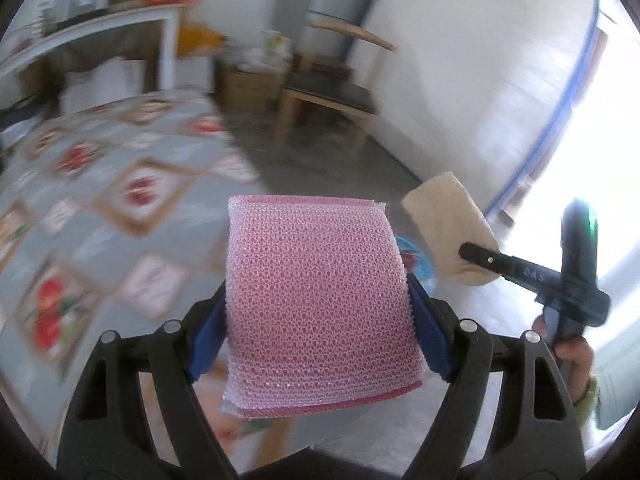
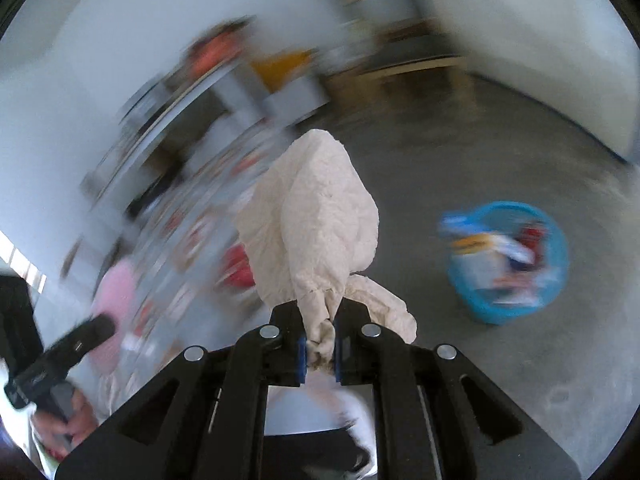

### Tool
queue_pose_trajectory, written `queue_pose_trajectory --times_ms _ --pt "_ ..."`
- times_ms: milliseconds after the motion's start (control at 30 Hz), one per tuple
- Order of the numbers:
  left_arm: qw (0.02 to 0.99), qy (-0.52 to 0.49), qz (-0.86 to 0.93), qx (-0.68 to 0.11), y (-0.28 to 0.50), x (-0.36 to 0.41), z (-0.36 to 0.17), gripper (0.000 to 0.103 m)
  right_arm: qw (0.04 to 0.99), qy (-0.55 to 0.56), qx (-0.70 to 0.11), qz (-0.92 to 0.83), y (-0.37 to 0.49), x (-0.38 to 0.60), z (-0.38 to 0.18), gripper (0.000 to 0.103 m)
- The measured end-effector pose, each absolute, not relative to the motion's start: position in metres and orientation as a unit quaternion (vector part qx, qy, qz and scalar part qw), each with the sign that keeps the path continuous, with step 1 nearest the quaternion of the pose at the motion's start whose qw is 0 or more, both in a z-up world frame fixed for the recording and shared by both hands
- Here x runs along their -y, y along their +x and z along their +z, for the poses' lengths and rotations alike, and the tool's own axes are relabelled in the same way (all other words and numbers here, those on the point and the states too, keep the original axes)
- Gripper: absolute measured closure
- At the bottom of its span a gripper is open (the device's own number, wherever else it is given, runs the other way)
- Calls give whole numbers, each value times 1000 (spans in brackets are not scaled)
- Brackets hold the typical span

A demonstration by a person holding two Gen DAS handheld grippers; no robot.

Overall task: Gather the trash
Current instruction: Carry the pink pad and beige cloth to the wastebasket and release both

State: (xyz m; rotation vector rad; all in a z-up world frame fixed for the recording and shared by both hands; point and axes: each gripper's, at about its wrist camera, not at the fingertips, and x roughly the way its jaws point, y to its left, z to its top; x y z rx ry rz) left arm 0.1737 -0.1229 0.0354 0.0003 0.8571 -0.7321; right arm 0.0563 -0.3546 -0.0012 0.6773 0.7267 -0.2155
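My left gripper [image 1: 318,320] is shut on a wide pink bubble-wrap pad [image 1: 316,292], its blue pads pressing both side edges. My right gripper [image 2: 320,350] is shut on a crumpled beige paper wad [image 2: 316,216], pinched at its twisted lower end. That same right gripper [image 1: 480,258] with the beige wad [image 1: 444,216] shows at the right of the left wrist view, held by a hand [image 1: 572,356]. A blue basket [image 2: 508,264] holding several pieces of trash stands on the grey floor to the right. The pink pad [image 2: 116,300] and left gripper appear blurred at lower left.
A table with a flower-patterned cloth [image 1: 100,200] lies to the left. A wooden chair [image 1: 332,92] stands by the white wall, with cardboard boxes [image 1: 248,80] and a white shelf [image 1: 100,28] behind. Grey floor [image 2: 480,152] surrounds the basket. Both views are motion-blurred.
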Motion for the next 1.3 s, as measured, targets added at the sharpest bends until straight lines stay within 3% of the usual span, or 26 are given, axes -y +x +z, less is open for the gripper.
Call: queue_pose_trajectory --times_ms 300,600,667,733,767,900,1000,1300 --pt "751 43 -444 -487 209 305 4 26 800 408 -377 -225 14 465 -86 93" --pt "701 70 -441 -556 251 443 -73 25 757 450 -396 -262 56 515 -170 90" --pt "702 67 -438 -559 260 466 -86 19 752 454 -393 -271 69 528 -187 88" --pt "705 65 -431 -559 268 478 -98 16 749 450 -400 -278 83 538 -211 68" --pt "708 63 -423 -561 273 481 -105 14 743 450 -407 -281 85 542 -222 53" --pt "688 36 -407 -600 280 479 -131 14 728 466 -424 -272 91 546 -255 51" --pt "681 23 -413 -604 283 465 -133 14 734 472 -408 -268 86 544 -255 41" --pt "702 -6 -440 -560 280 417 -83 14 746 515 -326 -268 43 555 -232 39"
